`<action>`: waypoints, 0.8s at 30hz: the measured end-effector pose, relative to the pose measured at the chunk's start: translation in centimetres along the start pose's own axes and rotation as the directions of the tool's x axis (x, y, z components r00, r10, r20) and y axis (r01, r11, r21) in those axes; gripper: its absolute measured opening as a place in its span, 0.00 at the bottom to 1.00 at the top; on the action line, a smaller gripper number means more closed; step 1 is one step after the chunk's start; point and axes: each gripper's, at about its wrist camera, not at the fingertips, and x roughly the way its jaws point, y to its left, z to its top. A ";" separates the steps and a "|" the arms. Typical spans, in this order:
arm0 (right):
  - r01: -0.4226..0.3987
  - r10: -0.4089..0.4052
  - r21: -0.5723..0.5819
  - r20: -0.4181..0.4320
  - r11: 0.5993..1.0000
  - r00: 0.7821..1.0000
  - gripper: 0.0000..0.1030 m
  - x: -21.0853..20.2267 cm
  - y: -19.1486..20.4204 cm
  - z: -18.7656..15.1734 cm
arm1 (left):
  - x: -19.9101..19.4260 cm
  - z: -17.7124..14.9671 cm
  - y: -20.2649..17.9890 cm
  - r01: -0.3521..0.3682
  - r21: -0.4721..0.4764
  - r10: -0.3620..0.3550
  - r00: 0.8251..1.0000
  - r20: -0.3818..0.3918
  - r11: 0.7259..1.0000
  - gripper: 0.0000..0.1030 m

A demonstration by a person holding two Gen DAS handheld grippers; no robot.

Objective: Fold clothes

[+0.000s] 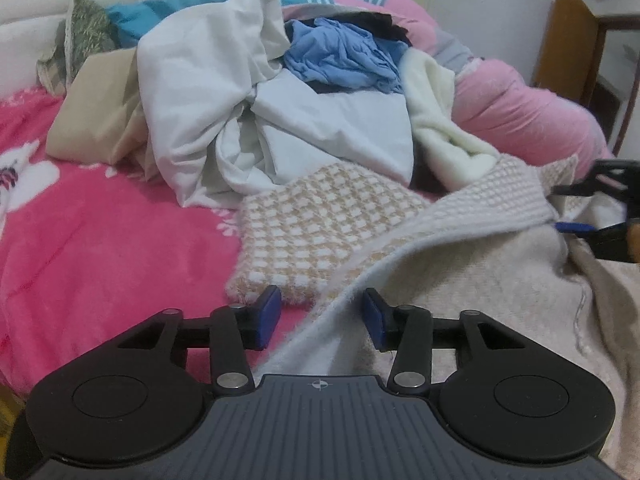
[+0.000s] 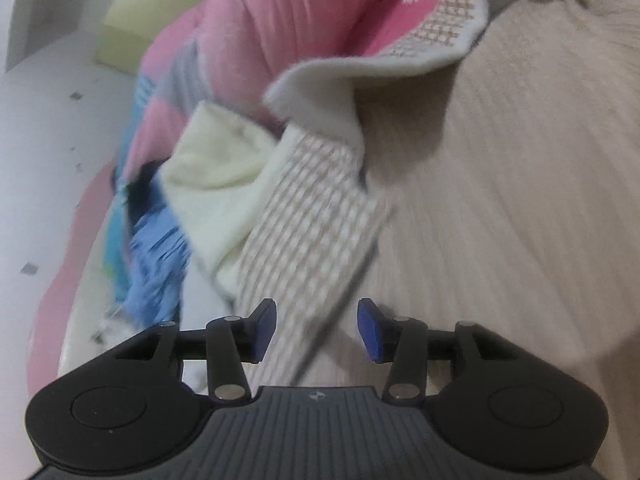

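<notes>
A beige checked knit garment (image 1: 320,232) is observed spread on the pink bedspread (image 1: 100,248), its pale-lined edge running diagonally from near centre to far right. The left gripper (image 1: 320,318) is held with jaws apart astride that edge, pads not pressing. The right gripper (image 2: 316,330) is likewise parted, nothing clamped. A clothes pile (image 1: 280,92) lies beyond.

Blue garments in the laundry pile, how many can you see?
1: a crumpled blue garment on top of the pile, behind the white sheet and left of the cream fleece. More may be buried underneath.
</notes>
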 end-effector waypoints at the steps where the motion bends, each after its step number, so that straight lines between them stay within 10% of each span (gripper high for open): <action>1: 0.010 -0.010 0.012 0.013 1.000 1.000 0.45 0.7 -0.1 0.4 | -0.1 0.0 0.2 0.021 -0.017 -0.021 1.000 0.002 1.000 0.24; 7: 0.010 -0.010 -0.004 0.061 1.000 0.998 0.07 2.2 0.2 0.8 | -2.3 0.3 -1.1 0.113 -0.005 -0.113 0.992 0.053 0.994 0.04; 13: 0.012 0.022 -0.209 0.159 0.978 0.987 0.04 -1.4 4.1 2.5 | -4.7 1.7 -2.5 0.328 -0.114 -0.329 0.944 0.010 0.938 0.04; 15: 0.046 0.025 -0.329 0.211 0.943 0.977 0.04 -3.4 6.4 3.3 | -5.0 2.3 -3.4 0.476 -0.168 -0.487 0.873 -0.029 0.863 0.03; 19: 0.115 0.028 -0.483 0.280 0.868 0.960 0.04 -7.0 9.5 5.9 | -4.2 2.9 -8.2 0.728 -0.193 -0.753 0.647 -0.124 0.658 0.03; 24: 0.185 -0.021 -0.522 0.306 0.833 0.952 0.04 -9.7 9.6 9.7 | -1.2 1.0 -17.6 0.863 -0.215 -0.875 0.393 -0.284 0.457 0.03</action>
